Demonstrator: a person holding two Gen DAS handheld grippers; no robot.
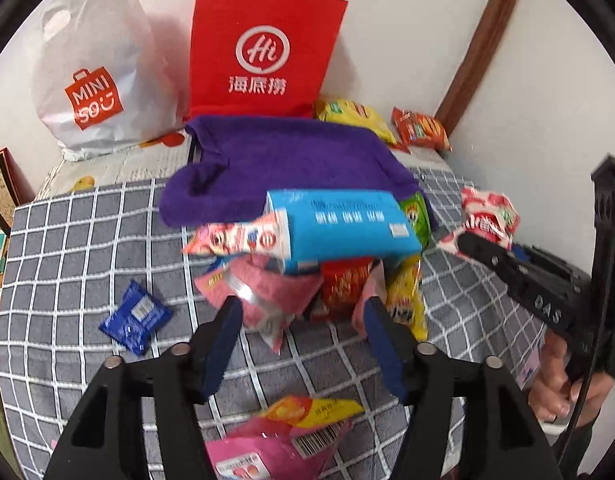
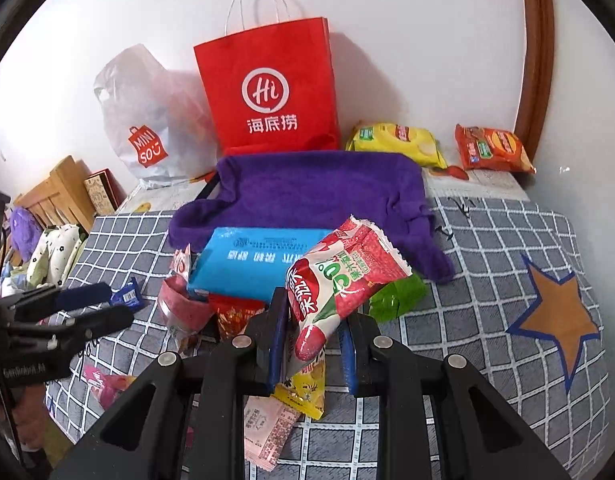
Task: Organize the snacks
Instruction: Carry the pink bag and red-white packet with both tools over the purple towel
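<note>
Snack packets lie heaped on a grey checked bedspread (image 1: 67, 248) in front of a purple cloth (image 1: 287, 160). A blue box (image 1: 339, 228) tops the heap, over a red packet (image 1: 343, 284) and a yellow one (image 1: 403, 304). My left gripper (image 1: 303, 332) is open, its fingertips on either side of a crumpled pink packet (image 1: 263, 300), with no grip visible. My right gripper (image 2: 313, 336) is shut on a red-and-white packet (image 2: 343, 280), held up off the bed to the right of the heap. The left wrist view shows that packet (image 1: 487, 216) too.
A red paper bag (image 2: 267, 88) and a white plastic bag (image 2: 147, 120) stand against the wall behind the cloth. Yellow (image 2: 399, 140) and orange (image 2: 491, 148) chip bags lie at the back right. A small blue packet (image 1: 133, 316) lies left of the heap, another pink packet (image 1: 275, 436) under my left gripper.
</note>
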